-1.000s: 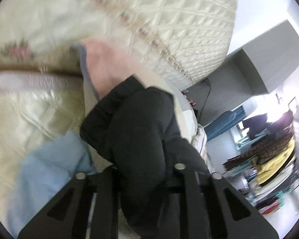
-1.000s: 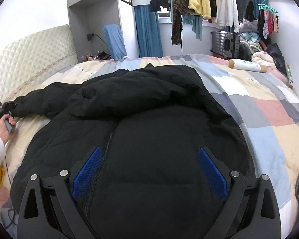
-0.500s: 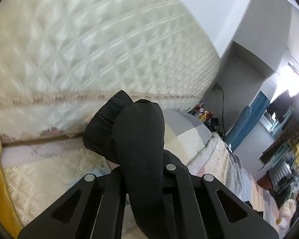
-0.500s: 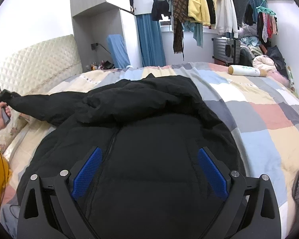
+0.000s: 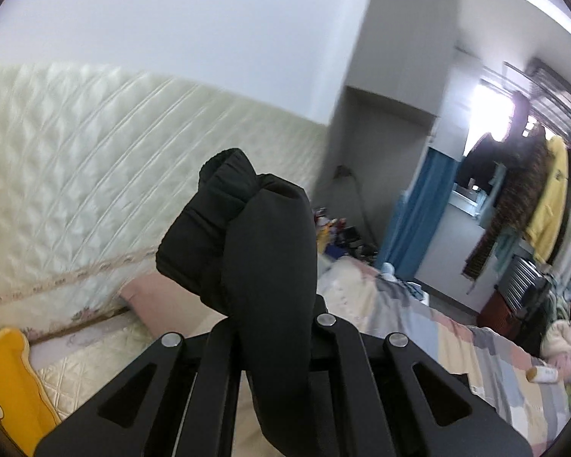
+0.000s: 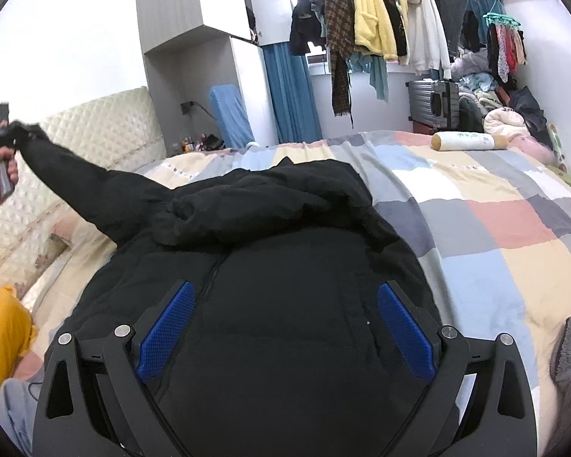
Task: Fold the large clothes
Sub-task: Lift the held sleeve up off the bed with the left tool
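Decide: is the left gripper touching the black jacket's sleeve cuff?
Touching. In the left wrist view the left gripper is clamped on the sleeve cuff, which bulges out between its closed fingers.

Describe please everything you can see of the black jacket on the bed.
The black jacket is a puffy, padded coat of matte fabric, lying front up on the patchwork bedcover, a zipper line down its middle and its hood bunched at the top. One sleeve is lifted off the bed toward the quilted headboard; its cuff is clamped in the left claw. The open right claw hovers above the body.
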`<state>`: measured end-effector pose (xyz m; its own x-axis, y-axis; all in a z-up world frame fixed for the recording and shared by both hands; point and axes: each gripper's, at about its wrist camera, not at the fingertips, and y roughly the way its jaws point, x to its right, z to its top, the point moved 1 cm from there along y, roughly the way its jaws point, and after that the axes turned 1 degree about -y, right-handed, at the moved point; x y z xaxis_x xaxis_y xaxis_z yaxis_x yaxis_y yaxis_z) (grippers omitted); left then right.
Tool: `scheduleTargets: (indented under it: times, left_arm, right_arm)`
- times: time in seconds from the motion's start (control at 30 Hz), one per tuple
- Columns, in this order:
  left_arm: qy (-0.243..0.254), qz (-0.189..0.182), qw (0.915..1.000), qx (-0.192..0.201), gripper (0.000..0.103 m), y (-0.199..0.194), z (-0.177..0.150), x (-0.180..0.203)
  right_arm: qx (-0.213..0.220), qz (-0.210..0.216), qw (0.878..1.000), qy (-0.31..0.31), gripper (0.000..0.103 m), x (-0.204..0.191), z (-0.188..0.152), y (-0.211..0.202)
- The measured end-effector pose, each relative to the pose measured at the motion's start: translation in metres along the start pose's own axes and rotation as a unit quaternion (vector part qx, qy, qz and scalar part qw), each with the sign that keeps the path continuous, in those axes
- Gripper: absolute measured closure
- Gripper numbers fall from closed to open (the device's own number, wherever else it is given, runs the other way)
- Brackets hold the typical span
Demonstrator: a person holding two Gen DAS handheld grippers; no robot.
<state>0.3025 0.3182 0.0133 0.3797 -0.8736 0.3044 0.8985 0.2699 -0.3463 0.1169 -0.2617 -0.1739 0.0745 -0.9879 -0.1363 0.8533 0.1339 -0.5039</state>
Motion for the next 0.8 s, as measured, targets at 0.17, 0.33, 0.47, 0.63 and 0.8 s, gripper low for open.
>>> scheduleTargets:
  times: [0.17, 0.33, 0.47, 0.63, 0.8]
  left_arm:
    - [0.044, -0.024, 0.9987, 0.008, 0.099, -0.025, 0.005, 0.059]
    - [0.086, -0.053, 0.995, 0.0, 0.099, -0.04, -0.011, 0.12]
    - [0.127, -0.074, 0.9891, 0.003, 0.099, -0.047, -0.028, 0.17]
    - [0.153, -0.101, 0.983, -0.011, 0.098, -0.05, -0.063, 0.226]
    - [0.174, -0.138, 0.9747, -0.022, 0.098, -0.054, -0.106, 0.279]
  right_arm:
    - [0.018, 0.0, 1.0, -0.002, 0.006, 0.008, 0.002, -0.009]
    - [0.024, 0.01, 1.0, -0.01, 0.006, 0.014, 0.006, -0.012]
    - [0.037, 0.015, 0.999, -0.02, 0.006, 0.019, 0.007, -0.019]
    - [0.044, 0.027, 0.999, -0.001, 0.006, 0.032, 0.01, -0.023]
    - [0.046, 0.028, 0.999, 0.011, 0.006, 0.045, 0.01, -0.026]
